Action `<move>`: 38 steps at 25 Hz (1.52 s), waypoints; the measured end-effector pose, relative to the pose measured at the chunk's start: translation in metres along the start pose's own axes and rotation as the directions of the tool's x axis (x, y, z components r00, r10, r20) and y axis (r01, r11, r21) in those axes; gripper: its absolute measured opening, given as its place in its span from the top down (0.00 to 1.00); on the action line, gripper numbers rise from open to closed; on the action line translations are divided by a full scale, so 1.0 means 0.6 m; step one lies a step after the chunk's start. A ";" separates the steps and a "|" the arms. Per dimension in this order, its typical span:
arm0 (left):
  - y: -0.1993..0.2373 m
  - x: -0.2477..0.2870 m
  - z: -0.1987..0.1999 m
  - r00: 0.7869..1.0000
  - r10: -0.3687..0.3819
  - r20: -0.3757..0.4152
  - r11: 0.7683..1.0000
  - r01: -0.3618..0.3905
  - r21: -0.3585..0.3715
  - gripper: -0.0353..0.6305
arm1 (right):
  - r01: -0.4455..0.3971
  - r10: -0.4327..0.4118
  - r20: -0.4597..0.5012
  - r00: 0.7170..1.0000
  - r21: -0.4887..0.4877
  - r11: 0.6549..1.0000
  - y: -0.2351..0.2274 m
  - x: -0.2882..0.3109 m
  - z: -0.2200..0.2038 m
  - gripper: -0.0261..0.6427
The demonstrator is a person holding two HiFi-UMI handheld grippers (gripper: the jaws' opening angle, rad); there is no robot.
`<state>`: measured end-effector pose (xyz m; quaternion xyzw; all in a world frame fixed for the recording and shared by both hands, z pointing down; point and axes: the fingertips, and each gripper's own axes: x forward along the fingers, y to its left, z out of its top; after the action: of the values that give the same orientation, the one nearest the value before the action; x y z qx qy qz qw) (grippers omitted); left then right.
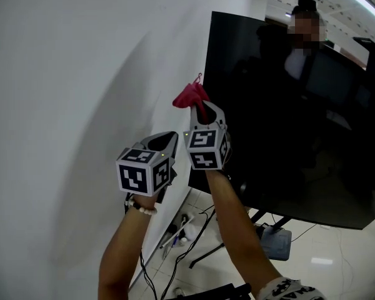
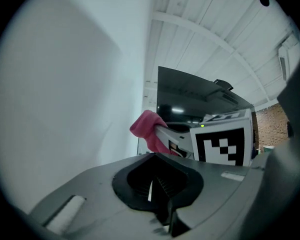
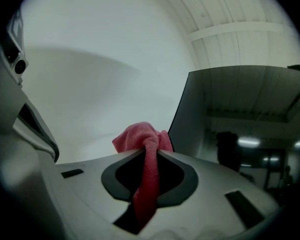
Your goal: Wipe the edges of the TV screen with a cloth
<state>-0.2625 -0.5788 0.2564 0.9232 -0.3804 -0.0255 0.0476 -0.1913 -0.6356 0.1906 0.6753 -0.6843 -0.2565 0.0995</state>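
A large black TV screen (image 1: 287, 117) stands on a stand beside a white wall. My right gripper (image 1: 203, 108) is shut on a pink cloth (image 1: 189, 95), which bunches out past the jaws and rests against the screen's left edge (image 1: 207, 74). In the right gripper view the cloth (image 3: 142, 144) runs down between the closed jaws, next to the screen's edge (image 3: 182, 104). My left gripper (image 1: 169, 136) hangs lower and to the left, near the wall, shut with nothing in it. The left gripper view shows its closed jaws (image 2: 152, 184), the cloth (image 2: 147, 129) and the right gripper's marker cube (image 2: 222, 144).
The white wall (image 1: 81, 74) fills the left side. Below the TV are stand legs (image 1: 212, 252), cables (image 1: 175, 255) and a grey box (image 1: 272, 241) on the tiled floor. A person's reflection shows in the dark screen.
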 end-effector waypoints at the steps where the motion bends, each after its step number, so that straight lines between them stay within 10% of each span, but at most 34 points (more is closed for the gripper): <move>1: 0.003 0.000 -0.004 1.000 0.003 -0.004 1.000 -0.003 -0.002 0.94 | 0.001 -0.001 0.000 1.000 0.014 1.000 0.006 -0.003 -0.015 0.88; 21: -0.001 -0.001 -0.180 0.995 0.009 -0.095 0.996 -0.018 -0.086 0.94 | -0.041 0.078 -0.125 0.989 0.273 0.961 0.134 -0.076 -0.297 0.88; 38: -0.009 -0.032 -0.302 0.979 -0.012 -0.204 0.987 -0.022 -0.162 0.94 | 0.016 0.139 -0.363 0.922 0.392 0.920 0.257 -0.144 -0.528 0.88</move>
<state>-0.2573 -0.5491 0.4364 0.9130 -0.3723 0.0385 0.1621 -0.1675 -0.6265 0.5524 0.6963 -0.7098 0.0240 0.1042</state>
